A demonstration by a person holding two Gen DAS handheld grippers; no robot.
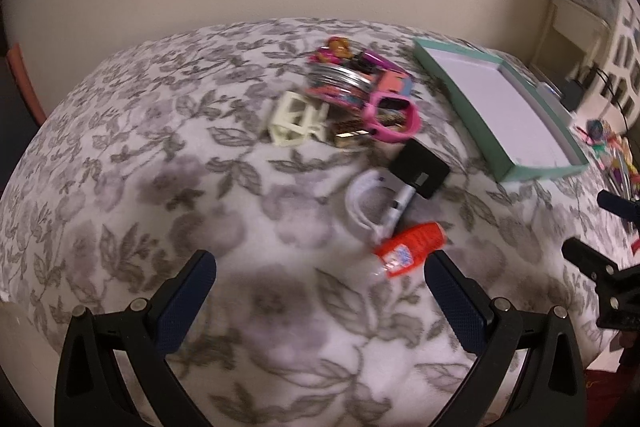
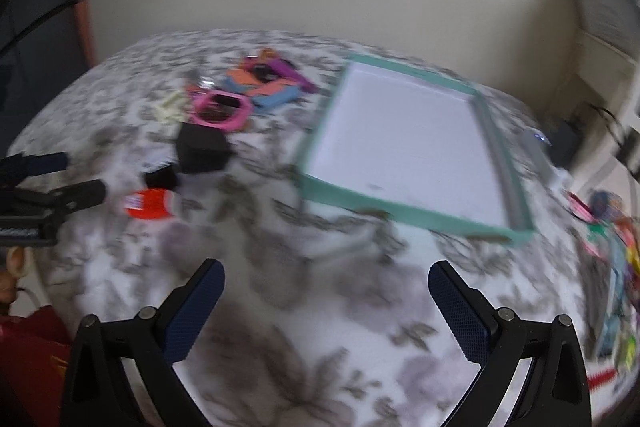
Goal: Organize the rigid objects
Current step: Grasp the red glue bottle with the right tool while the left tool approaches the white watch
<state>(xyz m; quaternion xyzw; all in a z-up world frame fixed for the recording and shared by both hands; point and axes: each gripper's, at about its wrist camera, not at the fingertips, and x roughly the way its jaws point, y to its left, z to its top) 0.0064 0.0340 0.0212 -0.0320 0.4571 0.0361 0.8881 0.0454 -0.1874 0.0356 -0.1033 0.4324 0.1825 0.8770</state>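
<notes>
Orange glue bottle [image 1: 410, 249] lies on floral fleece blanket [image 1: 160, 187], near black block [image 1: 420, 163] | shallow teal tray [image 2: 320, 187], white inside, far right | left gripper [image 1: 320, 291] spread, empty | right gripper [image 2: 326, 299] spread, empty | right view alone shows tray whole

one teal tray [image 1: 460, 95] – one orange bottle [image 1: 412, 247] – one black box [image 1: 420, 167]

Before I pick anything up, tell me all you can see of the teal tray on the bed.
The teal tray is a shallow rectangular box, cardboard by the look of it, with low teal walls and a plain white inside. It sits open side up and empty on the floral bedspread, angled, to the right of the clutter pile. Nothing rests against it, and neither hand-held gripper touches it.
</notes>
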